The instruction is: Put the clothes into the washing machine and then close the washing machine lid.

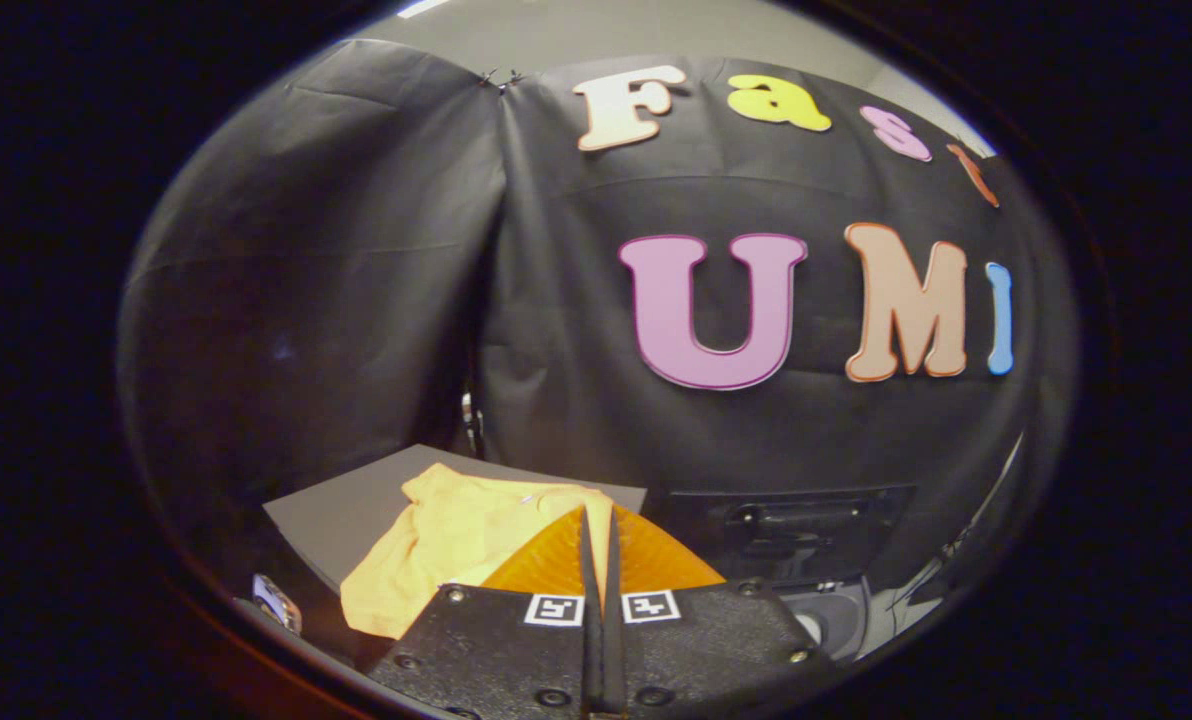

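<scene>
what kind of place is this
Likely a small demo booth set up for laundry: black cloth walls, a yellow garment on a grey board, and a dark machine beyond the closed gripper.

Garment (451, 545), lower centre-left of frame: plain yellow, no print. Lies on a flat grey board (356, 505). Washing machine (806, 530), lower right: dark, near black; paler grey-white part at its lowest edge. Gripper (597, 520), bottom centre: fingers together, two black-and-white square markers on its body.
</scene>
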Demonstrator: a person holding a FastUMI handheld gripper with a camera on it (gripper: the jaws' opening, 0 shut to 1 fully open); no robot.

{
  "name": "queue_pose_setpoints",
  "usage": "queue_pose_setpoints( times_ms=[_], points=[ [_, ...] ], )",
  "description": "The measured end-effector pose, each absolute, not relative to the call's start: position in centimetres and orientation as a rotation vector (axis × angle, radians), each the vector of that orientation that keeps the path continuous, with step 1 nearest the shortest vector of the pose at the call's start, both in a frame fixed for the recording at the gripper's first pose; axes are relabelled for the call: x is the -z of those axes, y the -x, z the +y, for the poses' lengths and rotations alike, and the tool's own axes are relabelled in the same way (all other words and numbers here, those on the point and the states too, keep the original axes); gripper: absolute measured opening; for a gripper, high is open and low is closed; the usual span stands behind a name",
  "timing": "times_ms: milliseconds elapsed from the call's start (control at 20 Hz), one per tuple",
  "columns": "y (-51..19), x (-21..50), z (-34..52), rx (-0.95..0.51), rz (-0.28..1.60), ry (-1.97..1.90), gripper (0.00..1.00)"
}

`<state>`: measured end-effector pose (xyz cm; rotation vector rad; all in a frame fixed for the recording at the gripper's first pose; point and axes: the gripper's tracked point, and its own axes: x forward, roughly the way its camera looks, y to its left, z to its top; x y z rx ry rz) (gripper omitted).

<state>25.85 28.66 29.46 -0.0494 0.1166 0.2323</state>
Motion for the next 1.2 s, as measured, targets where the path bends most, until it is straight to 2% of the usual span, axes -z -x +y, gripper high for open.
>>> queue_pose_setpoints(
  times_ms=[300, 600, 850, 1050, 1100, 1200],
  points=[
    [-27.4, -30.9, 21.0, -0.039, 0.067, 0.103, 0.00],
    [-28.7, -29.5, 14.7, 0.128, 0.077, 0.190, 0.00],
    [-29.9, -26.9, 11.2, 0.196, 0.127, 0.185, 0.00],
    [-30.7, -24.4, 10.0, 0.186, 0.168, 0.152, 0.00],
    [-30.9, -23.3, 10.1, 0.168, 0.197, 0.140, 0.01],
    [-31.3, -23.2, 9.4, 0.184, 0.173, 0.114, 0.17]
  ],
)
